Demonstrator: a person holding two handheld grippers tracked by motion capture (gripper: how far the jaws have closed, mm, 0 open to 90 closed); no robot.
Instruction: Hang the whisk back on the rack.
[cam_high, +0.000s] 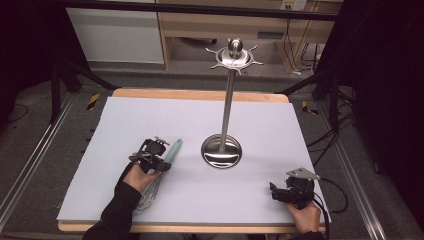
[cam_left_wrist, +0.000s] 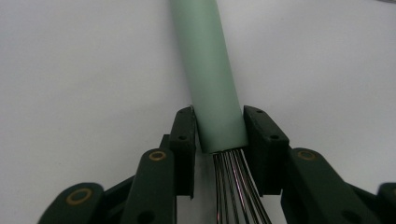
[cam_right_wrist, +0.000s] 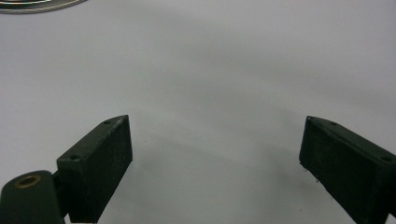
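A whisk with a pale green handle (cam_high: 173, 150) and a wire head (cam_high: 148, 195) lies on the white mat at the left. My left gripper (cam_high: 159, 161) is shut on the whisk handle (cam_left_wrist: 210, 79) near where the wires (cam_left_wrist: 236, 186) leave it; both pads press its sides. A steel utensil stand (cam_high: 221, 150) with a round base, a tall pole and a hooked crown (cam_high: 235, 56) rises at the mat's middle. My right gripper (cam_high: 278, 192) rests at the front right, open, with bare mat between its fingers (cam_right_wrist: 100, 158).
The white mat (cam_high: 150, 115) covers a wooden table (cam_high: 200, 94). The stand's base rim (cam_right_wrist: 37, 5) lies beyond my right gripper. Black frame legs and cables (cam_high: 330, 135) stand off the table's sides, and shelving stands behind.
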